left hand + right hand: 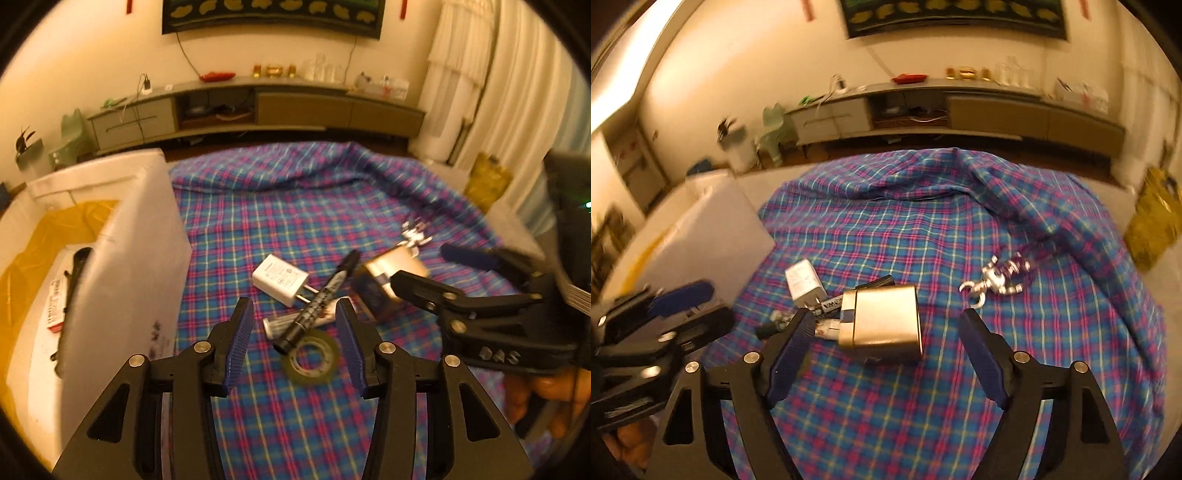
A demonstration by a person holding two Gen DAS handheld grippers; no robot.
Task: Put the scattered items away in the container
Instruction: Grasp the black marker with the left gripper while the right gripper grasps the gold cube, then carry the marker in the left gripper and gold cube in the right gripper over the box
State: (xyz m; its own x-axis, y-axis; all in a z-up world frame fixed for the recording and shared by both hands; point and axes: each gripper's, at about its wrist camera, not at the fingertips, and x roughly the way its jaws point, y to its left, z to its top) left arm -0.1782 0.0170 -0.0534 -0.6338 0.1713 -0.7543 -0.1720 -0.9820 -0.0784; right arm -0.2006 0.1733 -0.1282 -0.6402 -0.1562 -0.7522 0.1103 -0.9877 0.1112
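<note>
On the plaid cloth, the left gripper is hovering with fingers wide apart around a black marker lying across a tape roll; the right gripper is spreading open, empty, around a gold case, while the white container is sitting at the left

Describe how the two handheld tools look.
Both the left tool and the right tool are black plastic frames with silver bolts and ribbed blue finger pads. The left wrist view shows raised "DAS" lettering on the right tool's side, with bare fingers gripping beneath it.
</note>
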